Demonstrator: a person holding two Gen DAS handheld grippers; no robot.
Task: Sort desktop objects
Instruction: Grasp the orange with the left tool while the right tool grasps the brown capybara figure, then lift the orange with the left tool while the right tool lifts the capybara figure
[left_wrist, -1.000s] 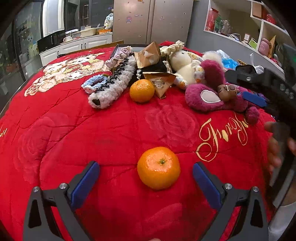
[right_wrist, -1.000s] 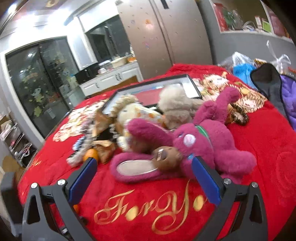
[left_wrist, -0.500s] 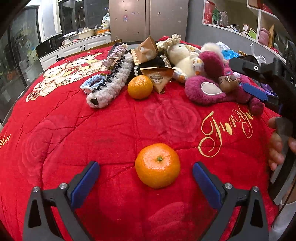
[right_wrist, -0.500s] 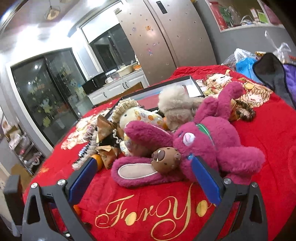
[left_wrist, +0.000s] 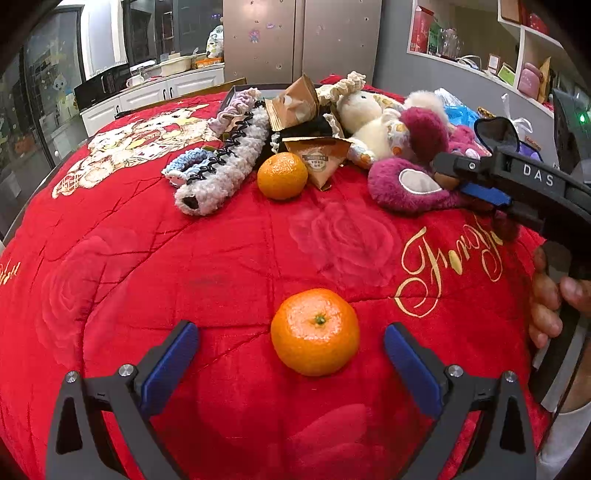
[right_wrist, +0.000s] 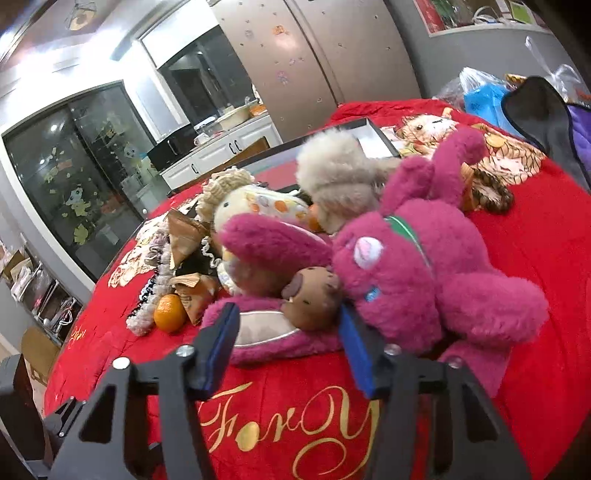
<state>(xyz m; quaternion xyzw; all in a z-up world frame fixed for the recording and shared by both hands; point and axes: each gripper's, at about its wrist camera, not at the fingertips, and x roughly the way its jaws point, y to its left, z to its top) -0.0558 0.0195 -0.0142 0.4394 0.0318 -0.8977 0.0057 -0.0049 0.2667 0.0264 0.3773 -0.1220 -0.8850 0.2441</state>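
Left wrist view: the left gripper (left_wrist: 291, 354) hovers with jaws spread wide over a red quilt (left_wrist: 184, 266) embroidered in gold script that reads roughly "For You". A near orange (left_wrist: 315, 331) lies between the fingers, touched by neither. A second orange (left_wrist: 282, 175) sits farther back, just beside a brown paper packet (left_wrist: 319, 162) with a round printed seal too small to read. Behind it lie knitted scrunchies (left_wrist: 221, 166) and a cream plush doll (left_wrist: 364, 118). A dark shallow tray (left_wrist: 236, 92) at the far edge is mostly hidden; its contents cannot be made out. At right, "DAS" is printed on the right gripper (left_wrist: 476, 188), held in a hand (left_wrist: 546, 306).

Right wrist view: the right gripper (right_wrist: 291, 343) has just been closing from fully wide, and its jaws now flank the brown snout of the magenta plush bear (right_wrist: 406, 266); whether the pads press it cannot be told. The view has also drawn nearer the bear than a second ago.
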